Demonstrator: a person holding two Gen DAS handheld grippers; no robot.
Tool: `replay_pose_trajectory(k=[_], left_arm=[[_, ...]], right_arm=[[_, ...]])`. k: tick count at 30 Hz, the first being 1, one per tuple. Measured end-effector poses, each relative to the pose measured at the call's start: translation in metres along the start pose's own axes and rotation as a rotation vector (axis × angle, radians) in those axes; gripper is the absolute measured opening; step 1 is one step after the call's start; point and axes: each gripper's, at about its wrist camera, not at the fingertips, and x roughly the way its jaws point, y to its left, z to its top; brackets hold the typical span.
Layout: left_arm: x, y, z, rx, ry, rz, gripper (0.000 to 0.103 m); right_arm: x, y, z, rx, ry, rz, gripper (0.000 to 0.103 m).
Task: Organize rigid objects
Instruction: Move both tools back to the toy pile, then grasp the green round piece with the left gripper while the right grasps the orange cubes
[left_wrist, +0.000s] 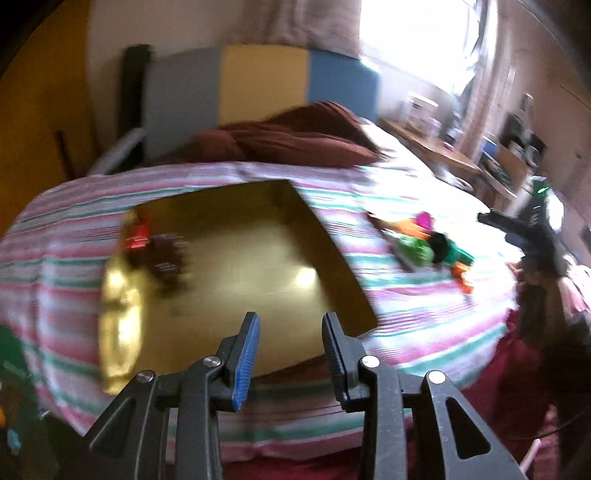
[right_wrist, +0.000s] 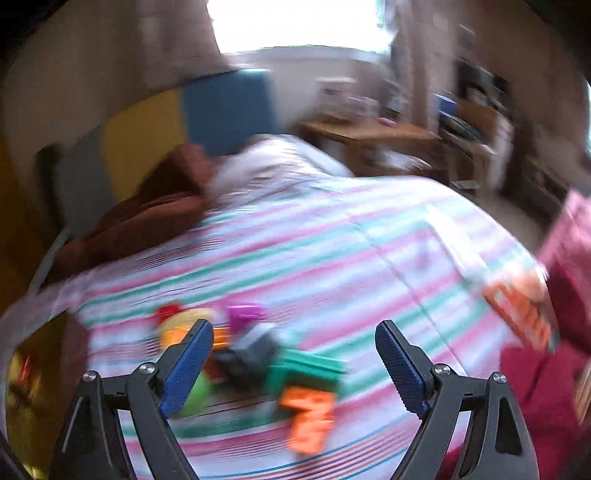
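Left gripper (left_wrist: 290, 334) ajar, empty over gold tray (left_wrist: 236, 258); right gripper (right_wrist: 295, 354) wide, above toy pile (right_wrist: 258, 354).

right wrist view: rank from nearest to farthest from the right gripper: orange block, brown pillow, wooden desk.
From the right gripper:
1. orange block, on the striped bedspread just below and between the fingers.
2. brown pillow, up the bed, to the left.
3. wooden desk, beyond the bed, upper right.

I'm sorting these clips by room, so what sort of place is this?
Most likely a bedroom: a bed with a striped cover, a padded headboard in grey, yellow and blue behind brown pillows, and a wooden desk by the window.
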Motion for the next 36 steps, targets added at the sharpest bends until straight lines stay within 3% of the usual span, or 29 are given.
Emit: replay_pose_trajectory(k=[1,3,8,13,18,20,23,24,30,36], left_arm=[[0.005,-0.008,0.006,0.009,0.008,-0.029,0.035],[0.016,-0.030,0.018,0.034,0.032,-0.073,0.035],[0.047,-0.072,0.046,0.036,0.104,-0.208,0.035],[0.094,-0.110,0.070,0.031,0.174,-0.239,0.039],[0.151,-0.137,0.082,0.026,0.274,-0.217,0.041],[0.170,-0.139,0.084,-0.019,0.322,-0.218,0.043],[0.195,-0.141,0.088,-0.087,0.367,-0.233,0.063],[0.201,-0.141,0.089,-0.126,0.379,-0.237,0.065],[0.234,-0.145,0.095,-0.210,0.412,-0.216,0.069],[0.255,-0.153,0.092,-0.217,0.428,-0.173,0.067]], right_arm=[[0.008,-0.012,0.000,0.049,0.039,-0.029,0.089],[0.010,-0.033,0.004,0.175,0.044,0.014,0.089],[0.013,-0.032,0.007,0.174,0.055,0.031,0.089],[0.009,-0.031,0.004,0.161,0.043,0.049,0.090],[0.008,-0.037,0.002,0.212,0.046,0.072,0.091],[0.008,-0.040,0.003,0.231,0.048,0.083,0.091],[0.008,-0.042,0.003,0.248,0.051,0.094,0.092],[0.008,-0.043,0.003,0.252,0.052,0.098,0.092],[0.009,-0.048,0.003,0.284,0.057,0.117,0.092],[0.017,-0.053,0.002,0.302,0.094,0.090,0.093]])
